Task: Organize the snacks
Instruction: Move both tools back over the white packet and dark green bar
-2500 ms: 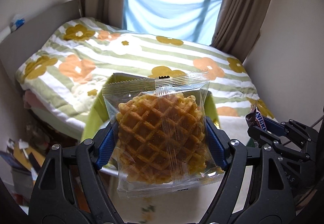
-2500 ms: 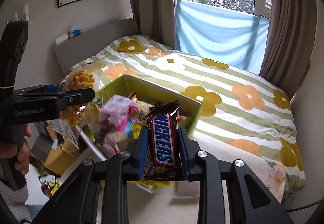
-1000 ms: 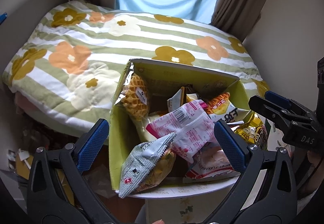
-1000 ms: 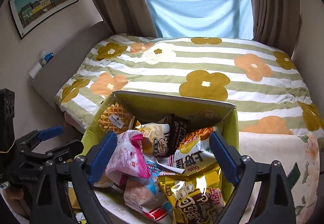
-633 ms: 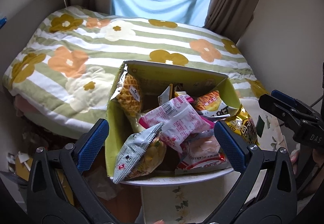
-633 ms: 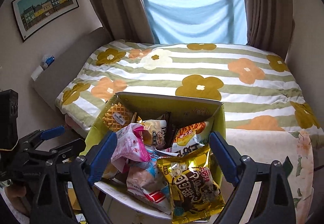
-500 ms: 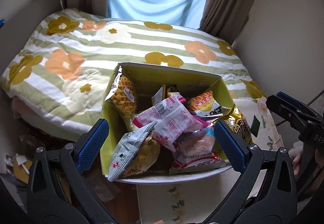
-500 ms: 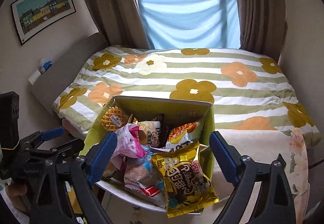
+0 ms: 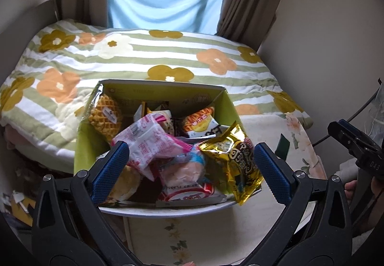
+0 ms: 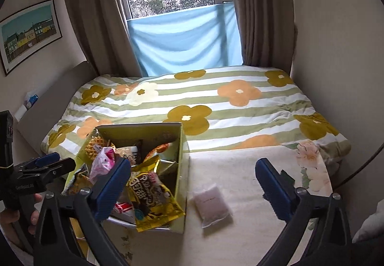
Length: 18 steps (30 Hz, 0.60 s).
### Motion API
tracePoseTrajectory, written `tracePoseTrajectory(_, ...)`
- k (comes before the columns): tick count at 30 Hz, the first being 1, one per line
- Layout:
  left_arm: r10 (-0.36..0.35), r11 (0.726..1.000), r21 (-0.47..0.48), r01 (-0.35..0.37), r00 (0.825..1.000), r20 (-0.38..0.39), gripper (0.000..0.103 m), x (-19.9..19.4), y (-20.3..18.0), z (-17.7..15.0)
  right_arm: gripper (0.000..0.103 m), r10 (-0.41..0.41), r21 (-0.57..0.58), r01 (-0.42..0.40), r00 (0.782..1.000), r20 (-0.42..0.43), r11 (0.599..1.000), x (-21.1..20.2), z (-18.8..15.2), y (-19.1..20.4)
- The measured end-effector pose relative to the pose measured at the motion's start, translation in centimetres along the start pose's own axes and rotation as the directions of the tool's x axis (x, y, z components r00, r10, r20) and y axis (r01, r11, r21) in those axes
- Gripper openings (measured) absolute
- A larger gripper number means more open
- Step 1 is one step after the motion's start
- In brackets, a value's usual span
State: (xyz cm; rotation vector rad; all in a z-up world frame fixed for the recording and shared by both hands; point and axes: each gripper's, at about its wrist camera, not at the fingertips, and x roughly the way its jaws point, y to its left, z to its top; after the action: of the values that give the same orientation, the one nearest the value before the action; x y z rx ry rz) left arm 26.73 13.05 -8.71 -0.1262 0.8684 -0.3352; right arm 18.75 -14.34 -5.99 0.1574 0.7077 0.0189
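Observation:
A yellow-green snack box (image 9: 223,100) (image 10: 180,184) stands on a small table, heaped with packets. A waffle (image 9: 105,115) leans at its left wall, a pink packet (image 9: 146,143) lies on top, and a gold packet (image 9: 232,160) (image 10: 153,198) hangs over the front right corner. My left gripper (image 9: 189,167) hovers above and in front of the box, open, with nothing held. My right gripper (image 10: 192,184) sits to the right of the box, its jaws opening wide and nothing between them. Below it a small pale pouch (image 10: 211,203) lies alone on the table.
The table has a cream cloth with flowers (image 10: 252,177). A bed with a green striped flower quilt (image 10: 216,107) lies just behind it. Curtains, a blue cloth and a window fill the back. A person's hand (image 10: 14,215) holds the left gripper. Clutter lies on the floor at the left.
The waffle and the chocolate bar left the grippers and now lie in the box. Both grippers drew back from the box, and the right one swung right over the cloth and the pale pouch.

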Motion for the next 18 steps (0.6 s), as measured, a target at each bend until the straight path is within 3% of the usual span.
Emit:
tracePoseTrajectory(5,0.024,0.999,-0.027,-0.024,1.0,0.001,0.103,0.8,-4.9,-1.0,0.103,0.008,0.015,-0.008,0.998,-0.06,1.0,0.3,-0.4,-5.6)
tracePoseTrajectory(18,0.132,0.977,-0.175,-0.121,0.99,0.055,0.103,3.1,-16.6,-4.1,0.103,0.001,-0.106,-0.016,0.99,-0.14,0.994,1.5,-1.3,-16.8)
